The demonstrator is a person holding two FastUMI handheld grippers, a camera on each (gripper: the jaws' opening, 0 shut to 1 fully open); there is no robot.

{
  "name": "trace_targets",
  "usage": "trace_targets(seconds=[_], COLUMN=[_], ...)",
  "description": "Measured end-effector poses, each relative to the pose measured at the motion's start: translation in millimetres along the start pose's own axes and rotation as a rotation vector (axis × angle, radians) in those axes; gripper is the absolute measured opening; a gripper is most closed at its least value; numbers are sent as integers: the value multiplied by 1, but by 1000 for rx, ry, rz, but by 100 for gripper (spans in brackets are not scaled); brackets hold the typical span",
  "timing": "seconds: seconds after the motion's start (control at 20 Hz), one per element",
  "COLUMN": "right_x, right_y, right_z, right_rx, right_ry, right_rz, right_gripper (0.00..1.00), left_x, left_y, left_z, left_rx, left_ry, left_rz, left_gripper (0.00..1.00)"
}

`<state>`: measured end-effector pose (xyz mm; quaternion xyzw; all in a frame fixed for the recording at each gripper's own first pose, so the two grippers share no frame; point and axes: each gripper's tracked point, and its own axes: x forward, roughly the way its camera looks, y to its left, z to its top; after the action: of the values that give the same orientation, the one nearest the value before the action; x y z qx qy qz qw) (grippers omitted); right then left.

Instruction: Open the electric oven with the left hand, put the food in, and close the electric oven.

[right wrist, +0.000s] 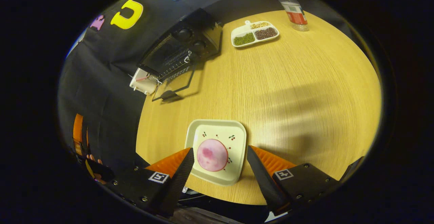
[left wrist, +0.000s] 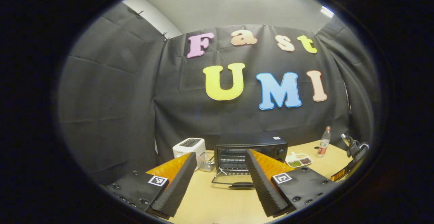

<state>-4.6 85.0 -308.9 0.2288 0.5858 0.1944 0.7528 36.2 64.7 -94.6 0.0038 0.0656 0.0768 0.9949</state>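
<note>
The black electric oven (left wrist: 251, 145) stands at the back of the wooden table, its glass door (left wrist: 234, 180) folded down flat. My left gripper (left wrist: 220, 152) is open and hangs in the air in front of it, holding nothing. In the right gripper view the oven (right wrist: 190, 44) with its lowered door (right wrist: 174, 85) lies far off to the upper left. A round pink piece of food (right wrist: 212, 154) rests on a square white plate (right wrist: 237, 129) at the table's near edge. My right gripper (right wrist: 220, 150) is open, one finger on each side of the plate.
A white toaster (left wrist: 189, 146) and a clear container (left wrist: 206, 163) stand left of the oven. A divided snack tray (right wrist: 255, 33) and a plastic bottle (right wrist: 291, 8) sit to its right. The tabletop (right wrist: 288, 81) is bare wood between plate and oven.
</note>
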Motion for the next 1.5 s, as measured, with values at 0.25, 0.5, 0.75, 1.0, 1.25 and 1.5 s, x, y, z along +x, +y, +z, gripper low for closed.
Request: trace_targets(seconds=[0.25,0.5,0.75,1.0,1.25,1.5], right_x=[15,27,52,27,20,16], right_y=[-13,-25,-37,-35,-18,14], right_z=[-17,-21,-26,-22,-19,-9], right_rx=[52,100,125,113,168,166], right_ry=[96,135,153,138,120,93], right_rz=[-21,-62,-97,-112,-69,-14], right_gripper=[88,44,35,1,0,0], left_x=[-6,-5,-2,1,2,6], left_y=[20,28,31,34,38,41], left_z=[-4,-4,-6,-5,-3,-5], left_rx=[-3,-2,-8,-21,-18,-32], left_ry=[4,5,12,10,1,4], left_rz=[41,52,53,57,59,58], left_gripper=[100,100,100,100,100,100])
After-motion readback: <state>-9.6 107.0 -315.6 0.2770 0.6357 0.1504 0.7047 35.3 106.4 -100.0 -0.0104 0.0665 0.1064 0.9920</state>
